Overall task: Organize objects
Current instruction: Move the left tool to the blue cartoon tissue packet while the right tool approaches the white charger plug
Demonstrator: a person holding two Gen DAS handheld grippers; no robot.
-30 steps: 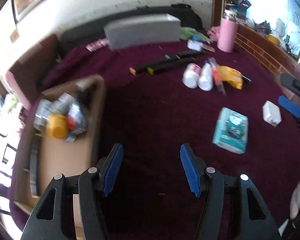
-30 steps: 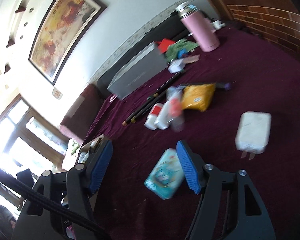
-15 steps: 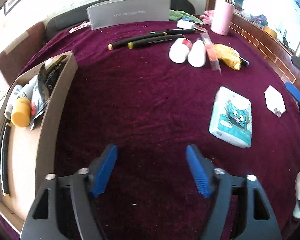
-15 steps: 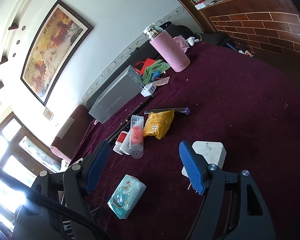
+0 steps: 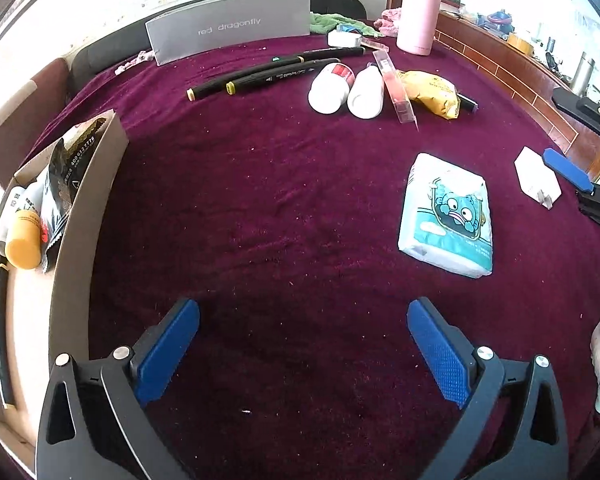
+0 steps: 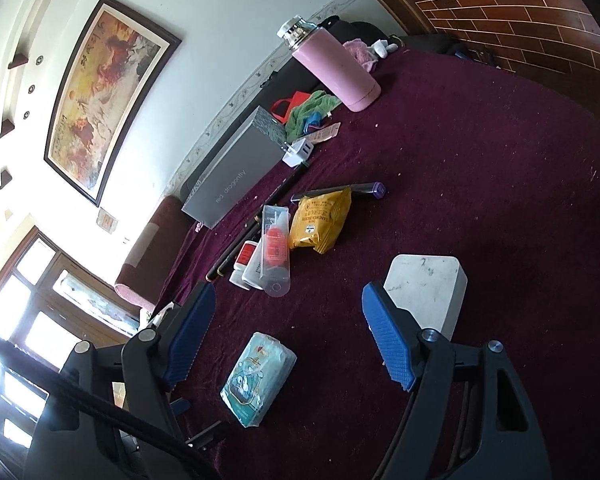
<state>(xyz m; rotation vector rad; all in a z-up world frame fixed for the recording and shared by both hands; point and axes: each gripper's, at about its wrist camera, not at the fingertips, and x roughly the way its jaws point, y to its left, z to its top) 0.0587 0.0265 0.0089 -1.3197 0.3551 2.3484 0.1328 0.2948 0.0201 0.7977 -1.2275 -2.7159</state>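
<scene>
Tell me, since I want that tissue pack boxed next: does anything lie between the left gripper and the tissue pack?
Nothing visible does. The left gripper has nothing between its opening jaws, and only bare maroon cloth separates it from the tissue pack. The white charger lies beyond the pack, by the right gripper's blue pad.

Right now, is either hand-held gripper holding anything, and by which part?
Nothing is held. The left hand-held gripper is opening over bare cloth; the right hand-held gripper is opening too, the white adapter just outside its finger.
</scene>
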